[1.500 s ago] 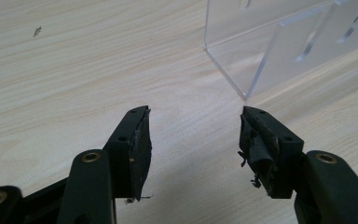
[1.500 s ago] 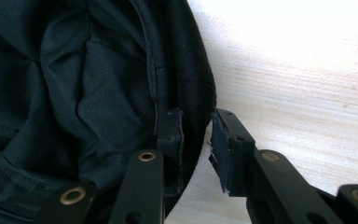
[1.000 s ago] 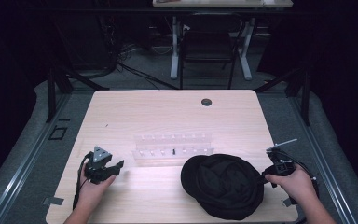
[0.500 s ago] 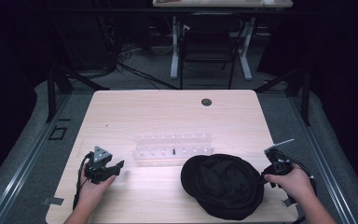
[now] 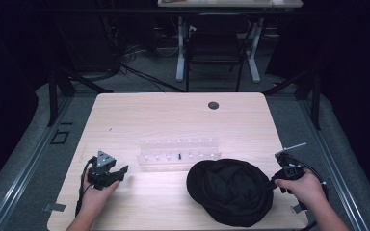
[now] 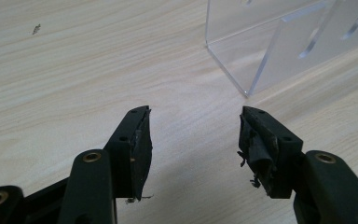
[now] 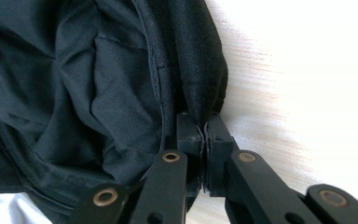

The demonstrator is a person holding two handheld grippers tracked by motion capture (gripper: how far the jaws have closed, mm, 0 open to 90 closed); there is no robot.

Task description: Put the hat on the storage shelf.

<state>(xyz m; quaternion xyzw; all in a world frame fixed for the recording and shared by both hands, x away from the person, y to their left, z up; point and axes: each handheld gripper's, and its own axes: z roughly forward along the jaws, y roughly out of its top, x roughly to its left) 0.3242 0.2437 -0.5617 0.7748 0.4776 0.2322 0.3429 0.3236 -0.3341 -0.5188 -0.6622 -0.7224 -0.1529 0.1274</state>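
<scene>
Right gripper (image 7: pixel 204 135) clamped on black cap's (image 5: pixel 231 191) rim, cap just left; left gripper (image 6: pixel 193 140) open, empty.

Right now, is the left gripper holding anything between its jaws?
No, the left gripper has its jaws spread apart over bare wooden table, with nothing between them.

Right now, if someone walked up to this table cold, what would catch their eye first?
Most likely the black cloth, a dark heap on the pale wooden table at the near right. The right gripper is shut on its edge, pinching a fold at the cloth's right side. Next would be the clear plastic rack at the table's middle, with the left gripper open and empty just left of it.
</scene>
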